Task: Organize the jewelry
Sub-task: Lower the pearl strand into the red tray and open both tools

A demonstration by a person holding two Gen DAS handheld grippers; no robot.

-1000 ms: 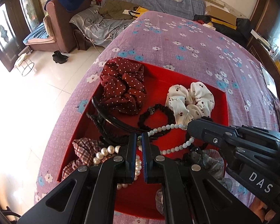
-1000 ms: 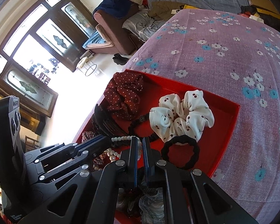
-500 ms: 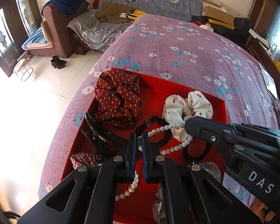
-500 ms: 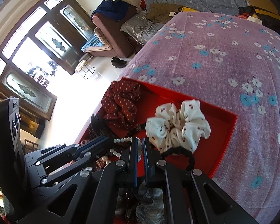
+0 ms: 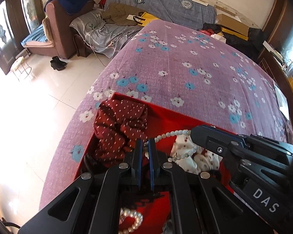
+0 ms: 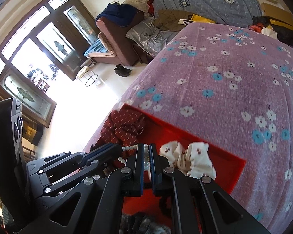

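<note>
A pale green bead necklace (image 5: 171,134) hangs stretched between both grippers above the red tray (image 5: 166,117). My left gripper (image 5: 143,146) is shut on one end of it. My right gripper (image 6: 146,150) is shut on the other end; beads (image 6: 145,156) show between its fingers. In the tray lie a dark red dotted scrunchie (image 5: 119,126), a white scrunchie (image 5: 197,156) and a white pearl strand (image 5: 134,222). The right gripper shows in the left wrist view (image 5: 193,134) and the left gripper in the right wrist view (image 6: 115,148).
The tray sits on a purple flowered bedspread (image 5: 185,68) near its left edge, with white floor tiles (image 5: 39,97) beyond. A brown armchair (image 5: 62,19) and a cluttered sofa (image 5: 156,5) stand at the back. A dark fluffy item (image 6: 144,224) lies in the tray's near end.
Both grippers have risen and tilted up with the bead necklace, lifting it off the tray. The tray contents have dropped lower in both views.
</note>
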